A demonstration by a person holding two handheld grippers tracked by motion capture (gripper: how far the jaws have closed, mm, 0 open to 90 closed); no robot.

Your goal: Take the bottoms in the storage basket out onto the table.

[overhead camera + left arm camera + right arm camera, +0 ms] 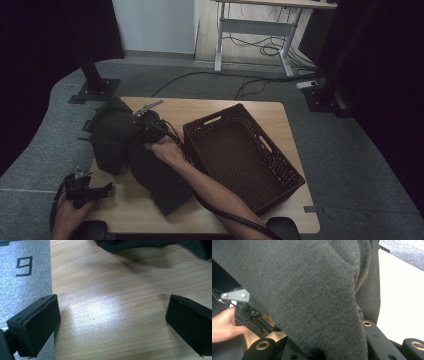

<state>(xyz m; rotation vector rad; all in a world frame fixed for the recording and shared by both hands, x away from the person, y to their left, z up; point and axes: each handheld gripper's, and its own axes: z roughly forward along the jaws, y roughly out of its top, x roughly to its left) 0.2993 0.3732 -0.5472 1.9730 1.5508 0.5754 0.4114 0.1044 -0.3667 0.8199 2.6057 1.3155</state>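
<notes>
A dark grey cloth point(112, 132) lies bunched on the left half of the wooden table point(250, 112), one end trailing toward the front edge. My right gripper point(142, 127) sits in the middle of it, shut on the cloth. In the right gripper view the cloth point(312, 290) hangs over the jaws and hides their tips. My left gripper point(90, 191) rests at the table's front left corner, apart from the cloth. Its jaws stand wide open point(112, 322) over bare wood, with the cloth's edge point(140, 245) farther ahead.
A dark wicker basket point(220, 116) stands on the right half of the table, with nothing seen inside. Grey carpet surrounds the table, with a floor mark "9" point(24, 266). Black stand bases point(95, 90) and a white desk frame point(255, 30) stand behind.
</notes>
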